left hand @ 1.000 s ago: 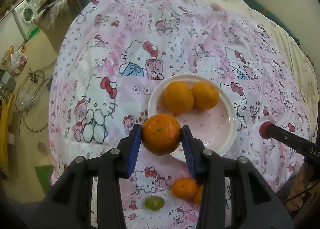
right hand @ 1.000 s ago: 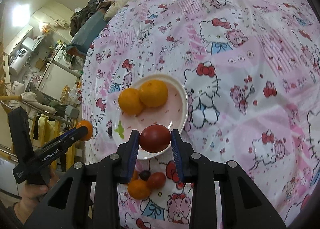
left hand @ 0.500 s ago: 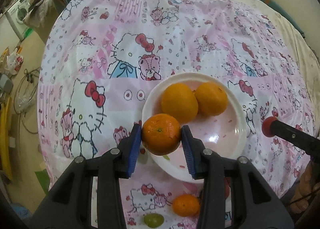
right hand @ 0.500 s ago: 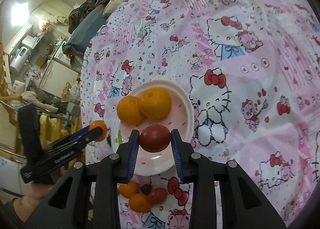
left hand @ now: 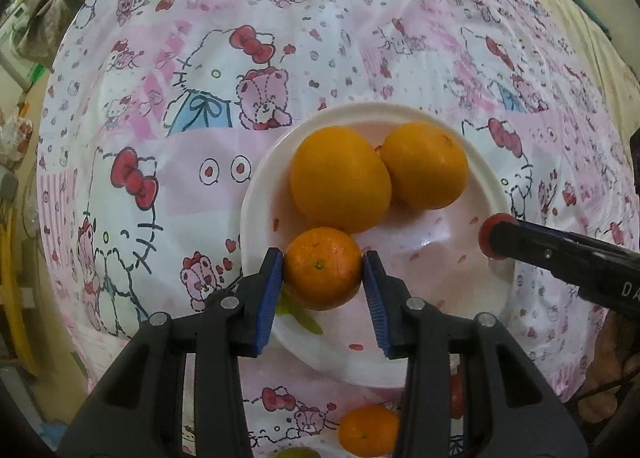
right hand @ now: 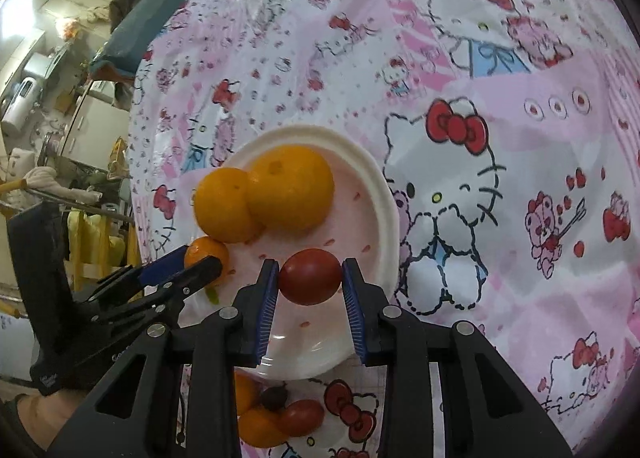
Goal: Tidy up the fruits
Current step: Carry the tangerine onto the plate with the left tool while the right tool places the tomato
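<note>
Over the near-left part of the white plate [left hand: 496, 193], a mandarin [left hand: 322, 268] is pinched by the left claw [left hand: 323, 290]; a red tomato [right hand: 310, 277] is pinched by the right claw [right hand: 310, 294] over its right part, beside 2 oranges [left hand: 340, 179].

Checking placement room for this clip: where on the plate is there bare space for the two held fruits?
The plate is bare across its near half, below the two oranges crowding the far side. The mandarin and tomato hang over that patch. Loose fruit clusters on the cloth by the near rim.
</note>
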Tool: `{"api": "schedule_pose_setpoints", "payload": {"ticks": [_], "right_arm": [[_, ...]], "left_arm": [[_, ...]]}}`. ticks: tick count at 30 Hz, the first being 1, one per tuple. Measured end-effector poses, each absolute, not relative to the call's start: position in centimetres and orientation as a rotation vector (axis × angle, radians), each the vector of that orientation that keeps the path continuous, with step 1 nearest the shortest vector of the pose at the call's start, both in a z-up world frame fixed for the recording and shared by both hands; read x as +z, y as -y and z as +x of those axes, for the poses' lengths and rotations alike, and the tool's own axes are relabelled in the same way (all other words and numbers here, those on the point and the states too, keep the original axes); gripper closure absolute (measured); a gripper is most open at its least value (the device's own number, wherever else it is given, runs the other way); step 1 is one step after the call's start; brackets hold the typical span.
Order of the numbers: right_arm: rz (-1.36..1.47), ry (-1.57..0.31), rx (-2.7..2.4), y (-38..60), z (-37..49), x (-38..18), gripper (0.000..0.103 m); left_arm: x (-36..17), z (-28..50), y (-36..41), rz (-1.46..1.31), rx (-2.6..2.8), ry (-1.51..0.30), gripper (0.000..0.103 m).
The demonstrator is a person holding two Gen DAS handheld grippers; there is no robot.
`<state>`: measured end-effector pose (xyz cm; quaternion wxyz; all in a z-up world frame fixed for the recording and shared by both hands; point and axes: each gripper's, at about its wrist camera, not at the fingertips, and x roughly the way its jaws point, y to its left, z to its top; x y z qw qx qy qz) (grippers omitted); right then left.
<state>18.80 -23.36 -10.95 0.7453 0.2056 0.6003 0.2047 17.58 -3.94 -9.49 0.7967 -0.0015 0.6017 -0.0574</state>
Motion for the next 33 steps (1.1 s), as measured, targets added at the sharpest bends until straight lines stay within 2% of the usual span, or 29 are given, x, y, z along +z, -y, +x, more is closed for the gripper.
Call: {"api": "schedule_pose_setpoints", "payload": {"ticks": [24, 27, 29, 32, 33], "right_arm": [[0.483, -1.311, 0.423, 24.5, 19.2, -11.2, 0.066], [0.477, -1.298, 0.424, 24.4, 19.2, -10.8, 0.066], [0.478, -1.285, 0.427, 24.5, 19.3, -10.4, 0.061], [0.480, -1.269, 0.408, 24.8, 19.4, -10.0, 0.042], [0.476, -1.262, 0.403, 25.0, 19.5, -9.8, 0.042]], "left_arm": [[-10.6, 18.5, 4.5, -0.041, -0.069, -1.350, 0.064], [-10.4, 18.3, 4.6, -0.071, -0.105, -1.351, 0.047], [-9.9, 18.0, 5.1, -0.061, -0.118, -1.339, 0.025], [-9.3, 17.9, 5.6, -0.056, -0.141, -1.318, 0.022], [-9.2, 17.9, 5.7, -0.049, -0.139, -1.313, 0.022]]}}
